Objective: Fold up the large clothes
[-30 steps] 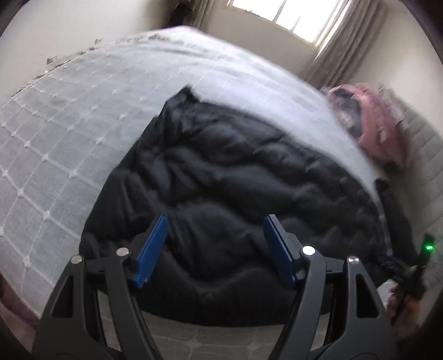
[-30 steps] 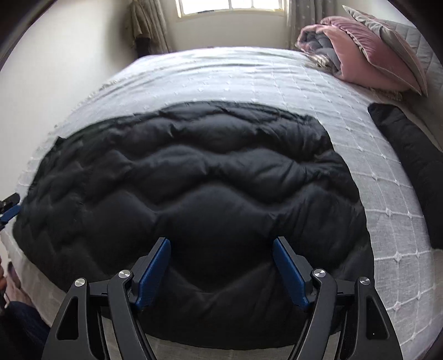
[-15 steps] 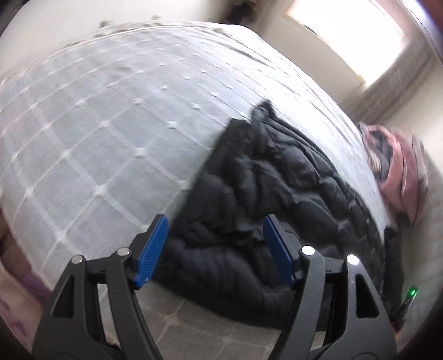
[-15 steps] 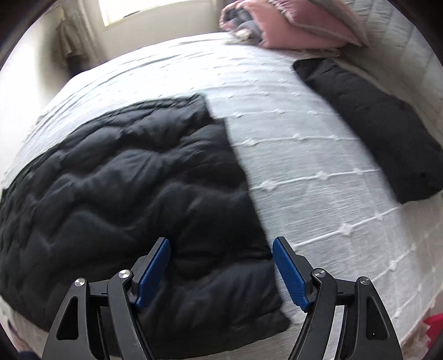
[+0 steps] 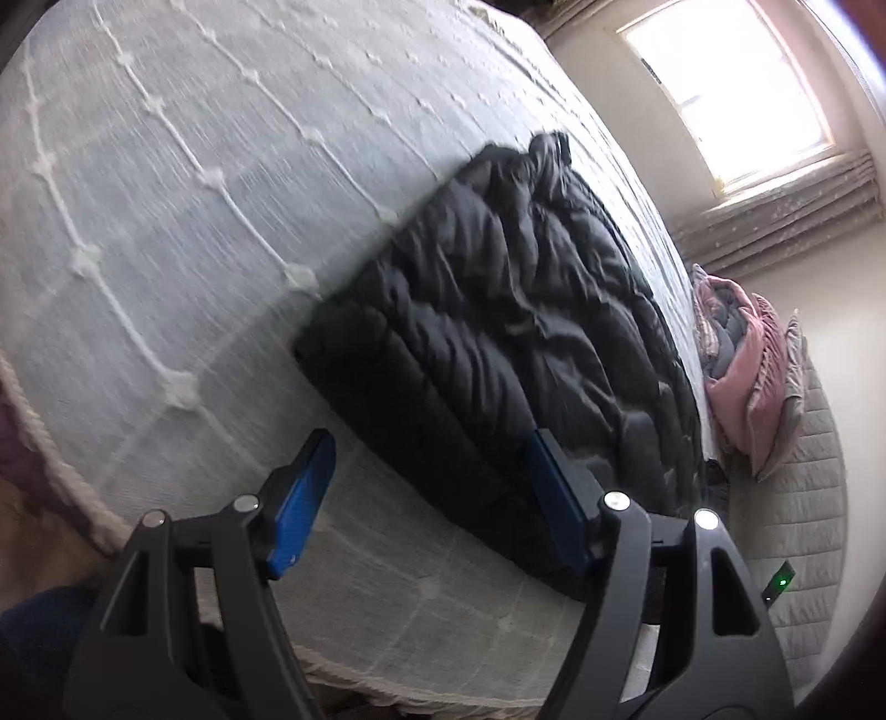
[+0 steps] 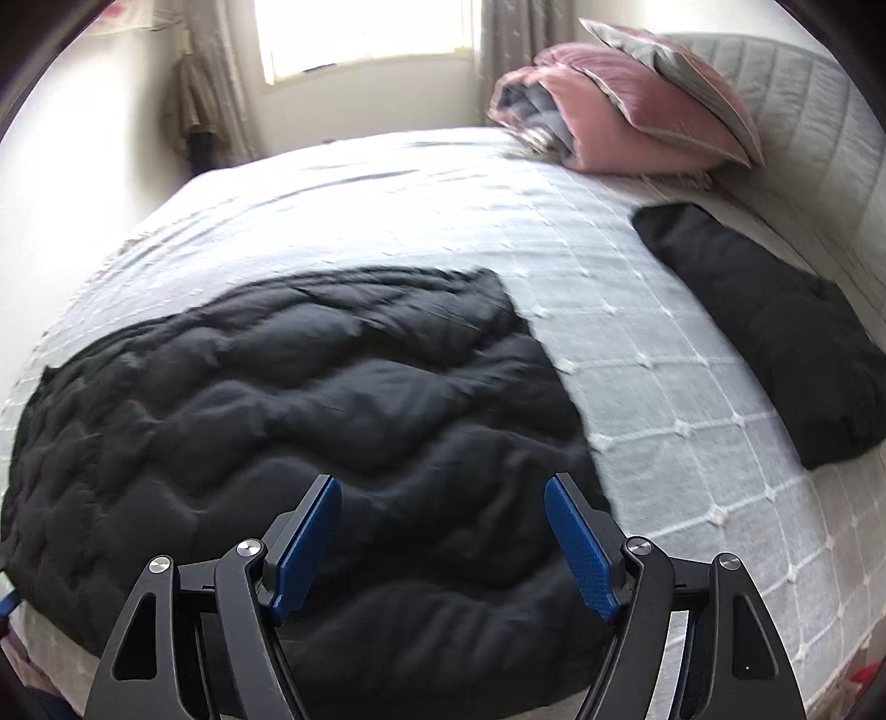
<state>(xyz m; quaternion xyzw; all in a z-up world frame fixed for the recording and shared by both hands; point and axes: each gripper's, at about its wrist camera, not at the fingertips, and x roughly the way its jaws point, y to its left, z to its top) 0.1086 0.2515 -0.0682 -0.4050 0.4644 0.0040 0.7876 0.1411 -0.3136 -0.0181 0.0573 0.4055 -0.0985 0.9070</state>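
Observation:
A large black quilted puffer garment lies spread flat on the white bedspread. In the left wrist view the same garment runs from its near left corner toward the pillows. My left gripper hovers open over that near corner and the bare spread beside it, blue pads apart with nothing between them. My right gripper hangs open above the garment's near right part, also holding nothing.
A second black garment lies apart on the bed's right side. Pink and grey pillows and a folded blanket sit by the quilted headboard. A window is beyond the bed's far edge. The bed's near edge is close.
The left gripper rolled and shifted left, from over the garment's middle to its near left corner. The right gripper swung right, then partly back over the garment's right part. Both stayed open.

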